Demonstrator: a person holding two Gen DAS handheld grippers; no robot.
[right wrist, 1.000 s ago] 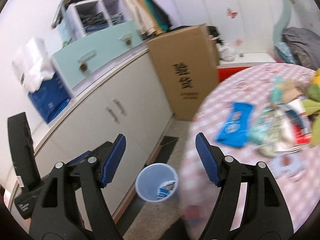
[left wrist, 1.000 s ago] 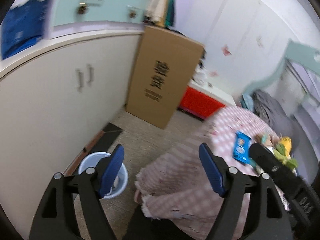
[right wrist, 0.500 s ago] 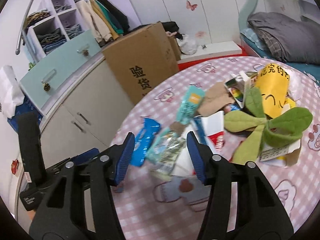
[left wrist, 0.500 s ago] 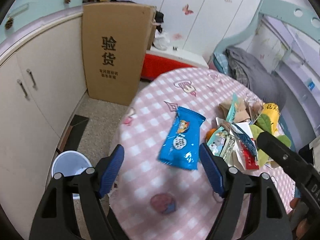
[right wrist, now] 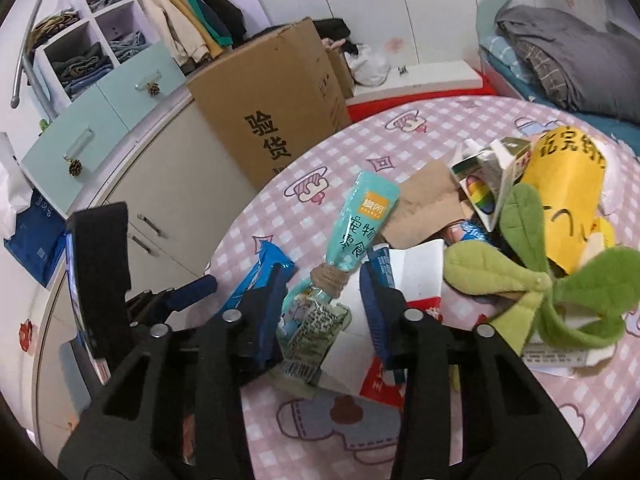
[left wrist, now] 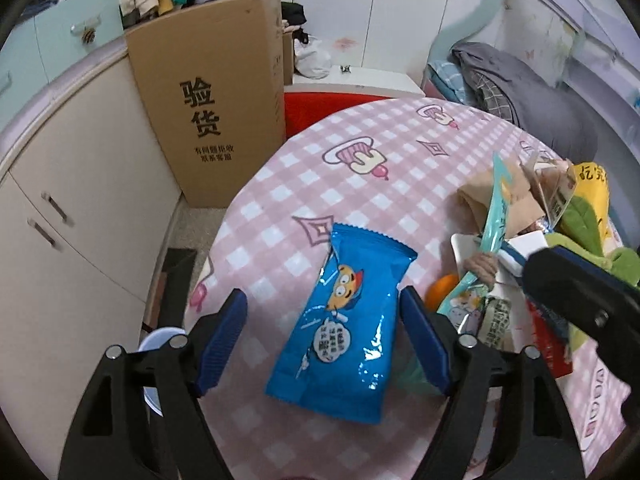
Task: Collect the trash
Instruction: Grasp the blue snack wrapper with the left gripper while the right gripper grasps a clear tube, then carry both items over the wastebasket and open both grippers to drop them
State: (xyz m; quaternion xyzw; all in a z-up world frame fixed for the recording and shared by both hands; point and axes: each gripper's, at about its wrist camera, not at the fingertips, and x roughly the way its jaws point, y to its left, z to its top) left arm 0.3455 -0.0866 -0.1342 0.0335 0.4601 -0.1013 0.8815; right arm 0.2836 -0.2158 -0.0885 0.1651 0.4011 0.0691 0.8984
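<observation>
Left hand-held gripper (left wrist: 322, 336) now over blue packet (left wrist: 343, 320), jaws wide, right hand-held gripper (right wrist: 325, 300) closing round teal pouch (right wrist: 340, 264)

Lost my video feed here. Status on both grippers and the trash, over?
Left gripper open, straddling blue snack packet, no contact. Right gripper jaws just been closing around teal pouch, pads not pressing yet. Wrapper pile crowds the right side.

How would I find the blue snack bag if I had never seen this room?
Look at the round table with the pink checked cloth. On the side nearest the big cardboard box, apart from the heap of rubbish, lies the blue snack bag. It is the only bright blue one, with a cartoon face on it, lying flat and alone.
</observation>
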